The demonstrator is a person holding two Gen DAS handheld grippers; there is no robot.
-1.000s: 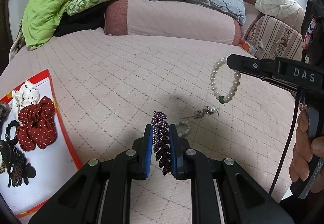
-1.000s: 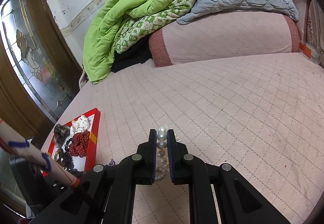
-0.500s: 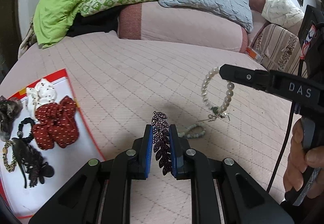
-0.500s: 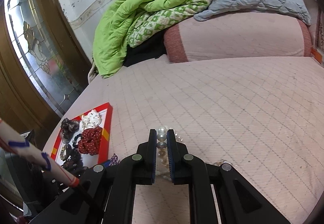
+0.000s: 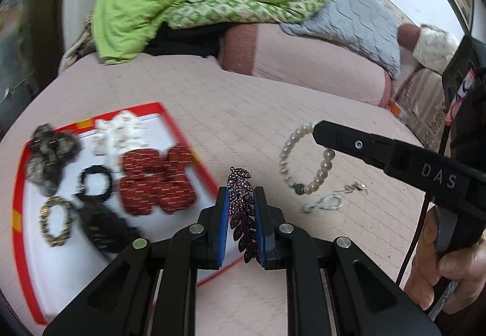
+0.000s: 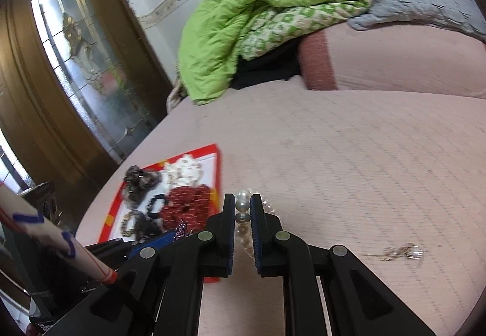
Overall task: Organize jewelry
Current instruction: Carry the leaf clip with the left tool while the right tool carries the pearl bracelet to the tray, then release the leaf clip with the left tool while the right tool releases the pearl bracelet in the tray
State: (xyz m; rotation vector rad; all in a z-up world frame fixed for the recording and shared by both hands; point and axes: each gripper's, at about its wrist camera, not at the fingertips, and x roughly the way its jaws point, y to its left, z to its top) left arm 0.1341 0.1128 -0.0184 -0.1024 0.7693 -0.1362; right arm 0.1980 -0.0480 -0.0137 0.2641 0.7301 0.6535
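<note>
Moved since earlier frame: tray (image 5: 29,269) now nearer both grippers. Left gripper (image 5: 241,214): closed on leaf clip (image 5: 242,208), over tray's right edge. Right gripper (image 6: 242,214): closed on pearl bracelet (image 5: 303,158), dangling above bed (image 5: 249,120). Brooch (image 6: 401,253), bead bracelet (image 5: 325,203): on bed.

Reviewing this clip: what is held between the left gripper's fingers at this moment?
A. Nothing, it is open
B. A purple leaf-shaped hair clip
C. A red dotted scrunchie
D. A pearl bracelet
B. The left gripper is closed on the purple leaf-shaped hair clip; the pearl bracelet hangs from the right gripper.
</note>
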